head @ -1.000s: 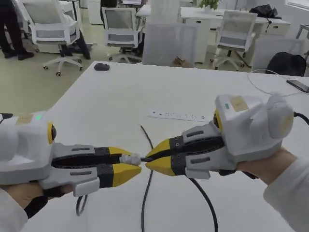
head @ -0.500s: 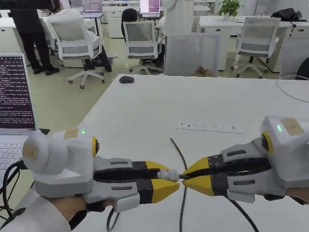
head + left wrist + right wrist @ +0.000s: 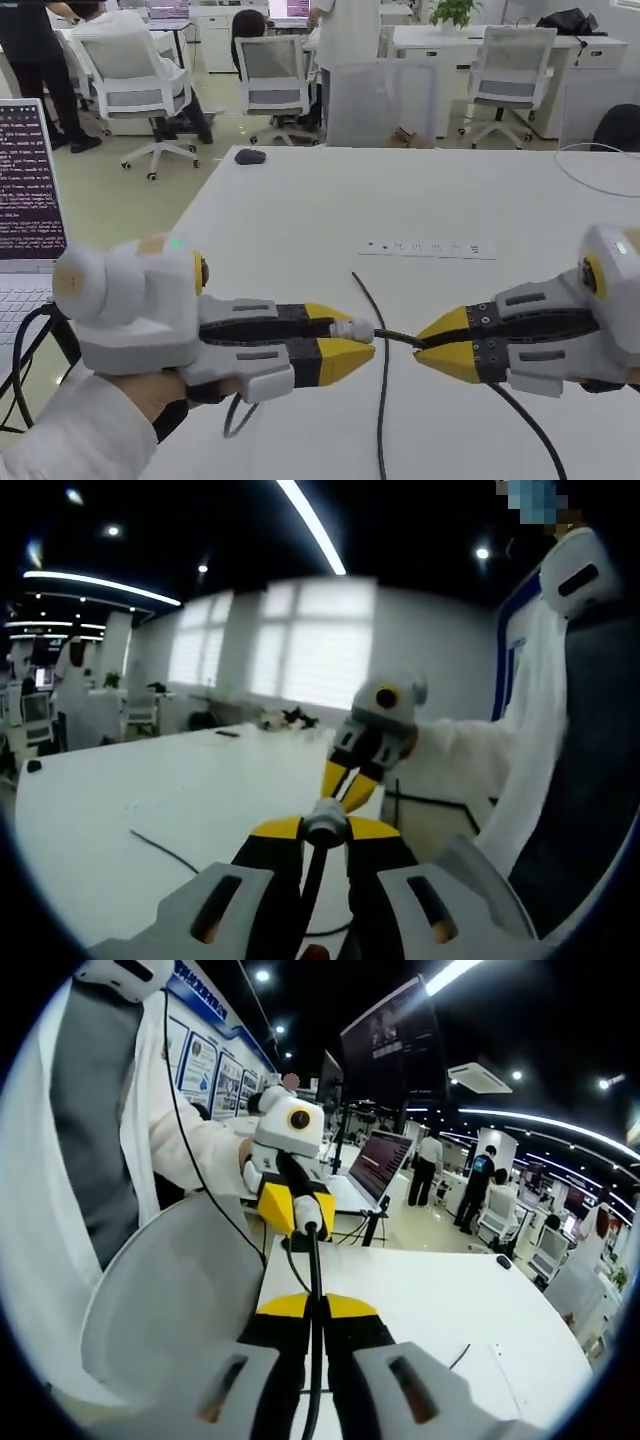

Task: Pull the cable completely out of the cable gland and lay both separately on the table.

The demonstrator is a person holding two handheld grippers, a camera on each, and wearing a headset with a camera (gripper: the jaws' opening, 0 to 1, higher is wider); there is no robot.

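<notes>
Cable gland [image 3: 350, 328] clamped in the jaws of your left gripper [image 3: 358, 335], above the table [image 3: 300, 220] — cable [image 3: 396, 338] exits it into your right gripper [image 3: 420, 346], jaws pinched on it just beside the gland. Not out yet; extraction and laying-down remain.

Bare table [image 3: 300, 200] around power strip [image 3: 425, 249]

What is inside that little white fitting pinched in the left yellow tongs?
A black cable comes out of the white cable gland and runs to the right tongs. How far it reaches inside is hidden by the gland's body and the left tongs.
</notes>
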